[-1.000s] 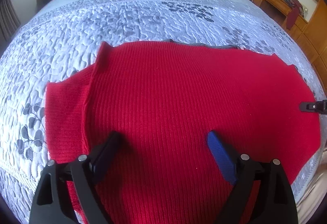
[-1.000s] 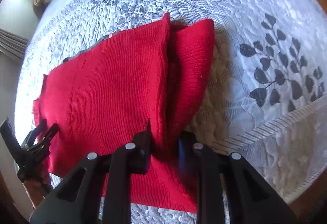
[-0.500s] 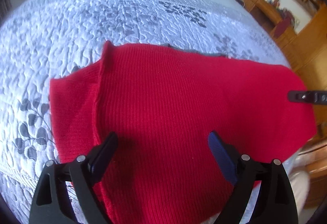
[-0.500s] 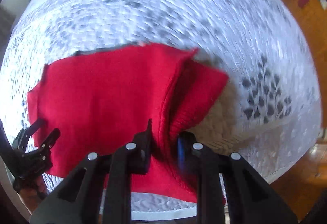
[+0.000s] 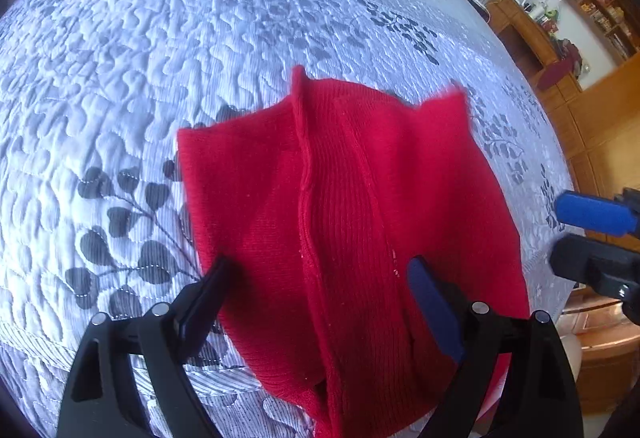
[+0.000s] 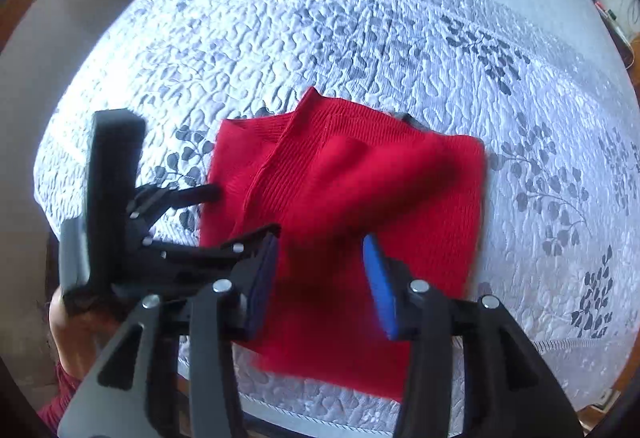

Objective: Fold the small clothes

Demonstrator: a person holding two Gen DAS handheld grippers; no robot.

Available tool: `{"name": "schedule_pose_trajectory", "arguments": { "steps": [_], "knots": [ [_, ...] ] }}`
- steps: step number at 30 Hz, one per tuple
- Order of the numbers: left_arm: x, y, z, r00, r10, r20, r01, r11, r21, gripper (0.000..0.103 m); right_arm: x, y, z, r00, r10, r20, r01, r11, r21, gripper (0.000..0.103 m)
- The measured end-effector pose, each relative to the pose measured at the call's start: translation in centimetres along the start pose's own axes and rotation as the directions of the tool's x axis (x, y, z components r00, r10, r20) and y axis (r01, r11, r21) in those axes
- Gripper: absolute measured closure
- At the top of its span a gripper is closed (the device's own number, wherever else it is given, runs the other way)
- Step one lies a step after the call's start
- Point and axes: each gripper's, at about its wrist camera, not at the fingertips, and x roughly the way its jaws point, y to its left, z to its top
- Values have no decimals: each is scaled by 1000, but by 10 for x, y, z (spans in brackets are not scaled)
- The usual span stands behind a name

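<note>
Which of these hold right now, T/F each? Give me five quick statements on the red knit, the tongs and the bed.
1. The red knit garment lies on a quilted bedspread with a grey leaf pattern. True.
2. The right tongs are clamped on the garment's edge. False: their jaws stand apart, nothing between them.
3. The left tongs are open above the garment. True.
4. The garment is spread out flat in a single layer. False: it is folded over itself, with layered edges showing.
5. The garment sits in the middle of the bed, far from any edge. False: it lies near the bedspread's front border.
</note>
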Motion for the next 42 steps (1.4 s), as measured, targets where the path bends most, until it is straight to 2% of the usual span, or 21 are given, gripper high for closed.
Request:
{"name": "schedule_pose_trajectory", "arguments": {
  "steps": [2, 5, 8, 11, 17, 21, 22, 23, 24, 25, 27, 28, 31, 34, 38, 42],
  "knots": [
    [2, -1, 0, 1000, 9, -4, -9, 1000, 13, 14, -6, -8, -15, 1000, -4, 9, 4, 1000, 0, 49],
    [0, 3, 1, 1000, -8, -2, 8, 1000, -8, 14, -6, -8, -53, 1000, -4, -2, 4, 998, -65, 47],
    [-8, 9, 4, 999, -37, 20, 38, 998, -54, 14, 11, 13, -87, 1000, -11, -25, 7, 989, -146, 45],
    [-12, 3, 4, 1000, -19, 19, 19, 999, -37, 14, 27, 38, -109, 999, -46, -17, 41, 971, -236, 45],
    [-19, -9, 7, 995, -95, 27, 95, 995, -18, 13, 50, 74, -121, 997, -72, 6, 70, 934, -350, 38],
    [-18, -15, 7, 996, -84, 15, 84, 996, 1, 13, 65, 87, -120, 992, -126, 18, 122, 908, -402, 38],
    [-17, -14, 7, 997, -83, 11, 83, 997, -5, 13, 69, 88, -119, 990, -137, 21, 134, 902, -410, 42],
    [-16, -13, 7, 996, -85, 5, 85, 996, -14, 13, 73, 88, -117, 988, -152, 24, 148, 899, -412, 51],
    [-15, -12, 8, 996, -88, 0, 88, 996, -20, 13, 75, 86, -115, 989, -147, 11, 139, 904, -405, 67],
    [-15, -11, 8, 996, -93, -5, 93, 995, -25, 13, 75, 83, -113, 994, -113, -3, 104, 918, -383, 75],
    [-15, -9, 8, 994, -108, -9, 107, 994, -34, 13, 68, 72, -108, 998, -60, 0, 57, 941, -333, 88],
    [-14, -8, 8, 992, -128, -15, 127, 991, -46, 13, 64, 66, -105, 999, -42, 5, 42, 950, -310, 89],
    [-10, -3, 10, 979, -200, -41, 195, 976, -101, 13, 46, 41, -94, 998, 54, 30, -47, 978, -204, 92],
    [-2, -1, 9, 960, -270, -72, 256, 954, -157, 13, 22, 21, -92, 989, 124, 85, -110, 983, -148, 92],
    [11, -4, 8, 934, -340, -111, 312, 926, -215, 13, -4, 6, -88, 978, 143, 154, -125, 985, -120, 92],
    [24, -10, 12, 875, -471, -116, 424, 859, -289, 13, -14, 1, -89, 974, 156, 167, -135, 982, -133, 92]
  ]
}}
